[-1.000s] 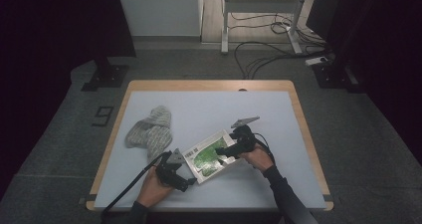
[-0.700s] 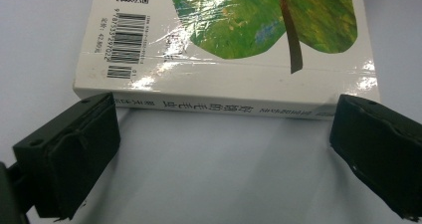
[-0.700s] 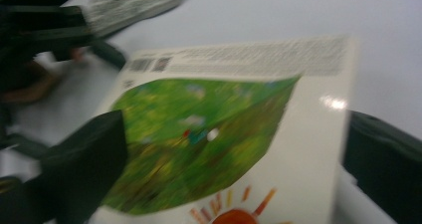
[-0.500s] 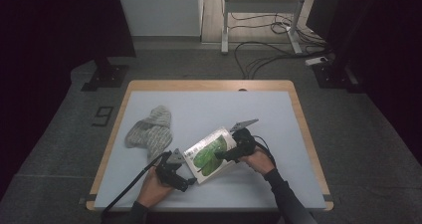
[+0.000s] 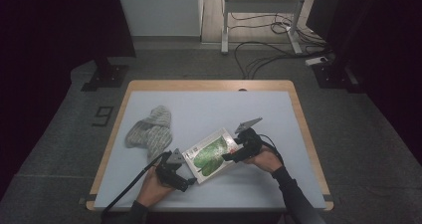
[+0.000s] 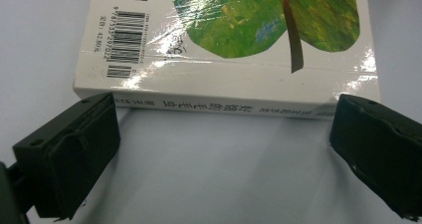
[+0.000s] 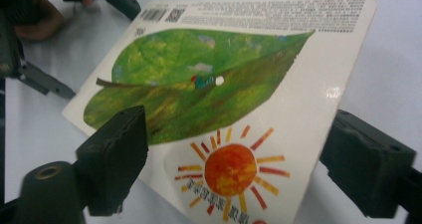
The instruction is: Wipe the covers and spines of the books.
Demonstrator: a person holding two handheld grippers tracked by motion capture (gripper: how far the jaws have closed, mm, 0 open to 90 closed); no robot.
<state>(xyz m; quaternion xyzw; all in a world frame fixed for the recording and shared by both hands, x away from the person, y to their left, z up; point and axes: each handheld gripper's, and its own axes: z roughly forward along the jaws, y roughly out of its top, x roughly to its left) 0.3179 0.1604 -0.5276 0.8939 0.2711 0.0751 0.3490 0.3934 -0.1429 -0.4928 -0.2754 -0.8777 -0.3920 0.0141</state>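
A picture book (image 5: 211,154) with a green leaf and an orange sun on its glossy cover lies at the front of the white table top (image 5: 199,104). My left gripper (image 5: 188,176) stands open at the book's spine (image 6: 224,107), a jaw off each end of it, pads clear of it (image 6: 224,122). My right gripper (image 5: 232,153) is at the opposite edge. Its jaws have just been closing, and the sun corner of the cover (image 7: 234,174) lies between them, lifted off the table. The pads (image 7: 119,149) still stand wide apart and do not press on it.
A crumpled grey knitted cloth (image 5: 149,129) lies left of the book. The table has a wooden rim (image 5: 303,129). Beyond its far edge are a metal stand (image 5: 259,5) and floor cables (image 5: 268,55). The left hand (image 7: 35,15) shows behind the book.
The right gripper has shifted a little in over the book's right edge. That edge of the book now sits higher and looks more tilted. The left gripper has stayed put.
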